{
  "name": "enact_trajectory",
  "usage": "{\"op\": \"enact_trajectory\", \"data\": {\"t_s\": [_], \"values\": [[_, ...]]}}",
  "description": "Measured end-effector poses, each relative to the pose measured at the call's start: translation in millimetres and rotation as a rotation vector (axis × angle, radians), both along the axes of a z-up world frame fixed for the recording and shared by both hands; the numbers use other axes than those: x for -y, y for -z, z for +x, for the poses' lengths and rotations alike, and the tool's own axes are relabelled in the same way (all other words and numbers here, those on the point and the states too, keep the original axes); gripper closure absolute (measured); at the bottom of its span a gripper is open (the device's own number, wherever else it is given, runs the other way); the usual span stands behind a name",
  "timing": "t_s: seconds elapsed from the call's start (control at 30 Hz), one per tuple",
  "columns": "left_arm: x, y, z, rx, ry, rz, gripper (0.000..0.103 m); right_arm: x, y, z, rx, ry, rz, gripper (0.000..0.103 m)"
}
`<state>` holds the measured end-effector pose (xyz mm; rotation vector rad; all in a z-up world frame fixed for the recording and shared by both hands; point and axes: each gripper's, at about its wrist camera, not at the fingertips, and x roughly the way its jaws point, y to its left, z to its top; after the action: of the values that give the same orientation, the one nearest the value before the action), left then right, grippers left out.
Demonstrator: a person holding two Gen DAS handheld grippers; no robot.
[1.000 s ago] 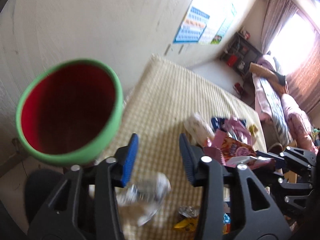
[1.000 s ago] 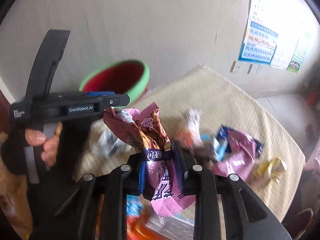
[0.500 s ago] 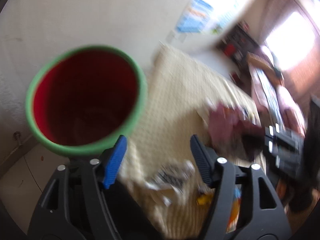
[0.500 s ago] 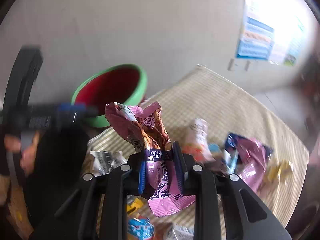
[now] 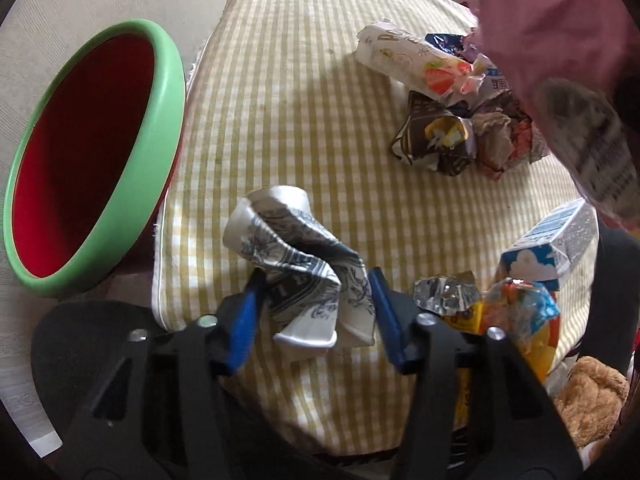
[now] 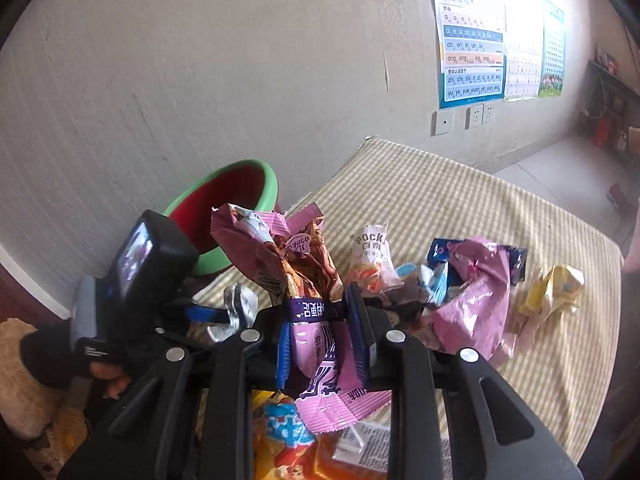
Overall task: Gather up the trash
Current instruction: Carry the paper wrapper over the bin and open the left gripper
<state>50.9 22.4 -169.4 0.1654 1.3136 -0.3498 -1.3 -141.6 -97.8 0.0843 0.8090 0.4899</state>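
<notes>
While the yellow-and-white checked cloth on the table fills most of my left view, I take the scene from the big things down. Off the cloth's left edge stands the round bin with the green rim and red inside, its mouth facing me, close to the pale wall that carries alphabet posters.

On the cloth a heap of rubbish lies at the far right: a white strawberry-print snack packet, a dark crumpled wrapper just beside it, and a blue-and-white milk carton nearer me, next to an orange-and-blue foil bag. From the right camera I also see a shiny pink bag and a crumpled yellow wrapper on the far side of the cloth.

My left gripper points steeply down over the crushed white paper cup with black print, which lies on the cloth near the bin. Its jaws have just been closing, with the cup between the blue pads; the pads sit at the cup's sides, but I cannot tell whether they press it.

My right gripper is clamped on a pink-and-brown crinkled snack wrapper, lifted clear of the cloth, with the bin beyond it.
</notes>
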Motion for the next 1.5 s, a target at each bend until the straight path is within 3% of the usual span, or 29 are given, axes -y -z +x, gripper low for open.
{"op": "enact_trajectory", "data": {"t_s": [0.2, 0.33, 0.53, 0.73, 1.03, 1.1, 1.17, 1.23, 1.5], "values": [[-23, -27, -10, 0.111, -0.063, -0.111, 0.056, 5, 1, -7, -0.012, 0.012, 0.07, 0.079], [-55, -59, -17, 0.258, -0.201, -0.195, 0.056, 3, 0, -5, -0.029, 0.023, 0.111, 0.079], [-104, -88, -12, 0.404, -0.339, -0.204, 0.056, -17, -3, 16, -0.069, 0.015, 0.17, 0.078], [-166, -97, -2, 0.442, -0.479, -0.193, 0.055, -64, -12, 59, -0.121, -0.035, 0.273, 0.078], [-213, -89, 20, 0.451, -0.567, -0.183, 0.054, -136, -15, 120, -0.181, -0.085, 0.36, 0.076], [-215, -86, 23, 0.449, -0.574, -0.185, 0.051, -148, -15, 128, -0.186, -0.094, 0.371, 0.07], [-212, -81, 30, 0.446, -0.579, -0.186, 0.038, -154, -14, 135, -0.189, -0.101, 0.375, 0.054], [-200, -78, 44, 0.45, -0.583, -0.184, 0.034, -157, -16, 137, -0.179, -0.101, 0.373, 0.05], [-183, -80, 28, 0.427, -0.56, -0.212, 0.032, -121, -33, 109, -0.092, -0.068, 0.293, 0.038]]}}
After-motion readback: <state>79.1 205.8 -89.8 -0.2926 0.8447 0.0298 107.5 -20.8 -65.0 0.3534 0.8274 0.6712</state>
